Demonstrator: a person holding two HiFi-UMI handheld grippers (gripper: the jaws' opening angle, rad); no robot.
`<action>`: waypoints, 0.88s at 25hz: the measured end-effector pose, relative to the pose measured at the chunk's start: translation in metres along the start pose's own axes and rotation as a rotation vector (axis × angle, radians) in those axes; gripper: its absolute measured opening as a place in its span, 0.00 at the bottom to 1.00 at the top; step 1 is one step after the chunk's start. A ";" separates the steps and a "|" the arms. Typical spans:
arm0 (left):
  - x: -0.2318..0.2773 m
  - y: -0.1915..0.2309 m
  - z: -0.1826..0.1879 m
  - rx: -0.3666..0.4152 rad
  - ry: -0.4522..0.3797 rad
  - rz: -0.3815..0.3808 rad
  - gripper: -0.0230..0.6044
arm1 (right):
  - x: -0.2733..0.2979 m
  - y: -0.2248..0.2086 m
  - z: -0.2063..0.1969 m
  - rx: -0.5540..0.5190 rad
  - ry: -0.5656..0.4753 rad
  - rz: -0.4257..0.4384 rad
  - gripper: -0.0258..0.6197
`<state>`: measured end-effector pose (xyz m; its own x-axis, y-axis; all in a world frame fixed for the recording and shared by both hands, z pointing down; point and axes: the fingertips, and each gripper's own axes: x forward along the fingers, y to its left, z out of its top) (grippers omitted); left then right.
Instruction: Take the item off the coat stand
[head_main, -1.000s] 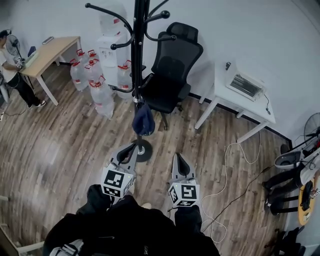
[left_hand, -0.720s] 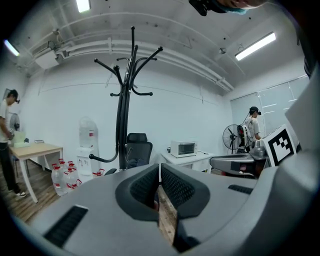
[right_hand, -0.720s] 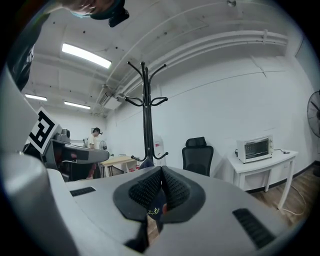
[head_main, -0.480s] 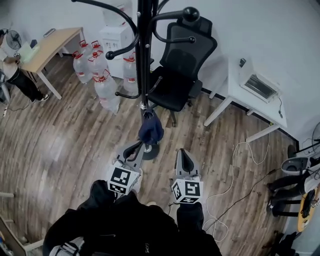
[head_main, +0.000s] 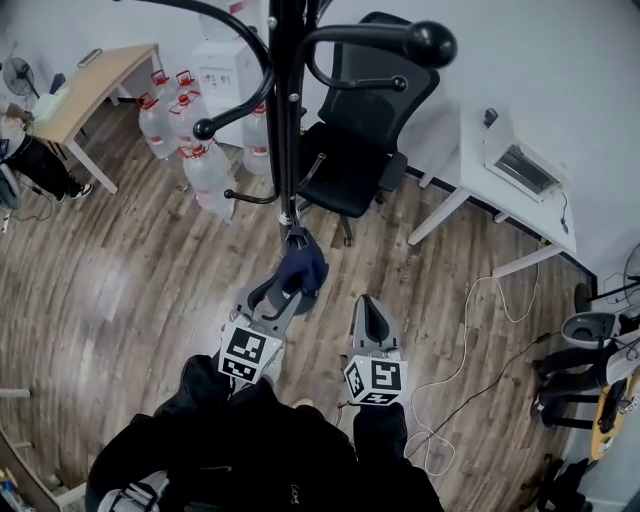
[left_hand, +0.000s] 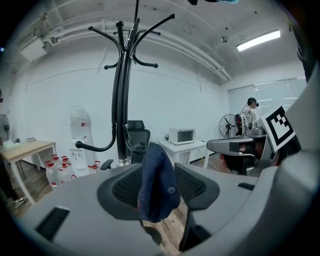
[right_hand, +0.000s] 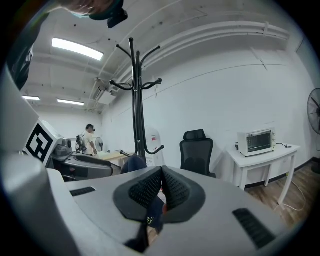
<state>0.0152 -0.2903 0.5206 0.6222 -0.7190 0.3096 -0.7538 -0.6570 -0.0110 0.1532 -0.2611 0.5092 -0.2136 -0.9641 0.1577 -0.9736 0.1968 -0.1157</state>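
A black coat stand rises in front of me, and its pole shows too in the left gripper view and the right gripper view. A dark blue cap hangs from a low hook on it. My left gripper has just been opening its jaws, and the cap hangs between the two pads without being squeezed. My right gripper is to the right of the cap, apart from it. Its jaws are shut with nothing in them.
A black office chair stands just behind the stand, with several water bottles to its left. A white table with a toaster oven is at the right, a wooden desk at far left. A white cable trails over the floor.
Both grippers have moved forward toward the stand. The left jaws, shut before, have opened and now stand on either side of the cap. The right jaws stay shut.
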 end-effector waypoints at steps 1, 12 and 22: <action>0.003 0.003 -0.002 -0.002 0.007 -0.004 0.36 | 0.003 -0.001 -0.001 -0.001 0.003 -0.002 0.06; 0.035 0.018 -0.021 0.002 0.077 -0.022 0.38 | 0.022 -0.012 -0.006 0.004 0.030 -0.032 0.06; 0.053 0.023 -0.028 0.004 0.110 -0.032 0.35 | 0.035 -0.019 -0.009 0.013 0.045 -0.048 0.06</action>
<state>0.0249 -0.3379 0.5633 0.6187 -0.6685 0.4126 -0.7329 -0.6804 -0.0034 0.1636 -0.2969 0.5262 -0.1709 -0.9633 0.2072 -0.9817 0.1484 -0.1194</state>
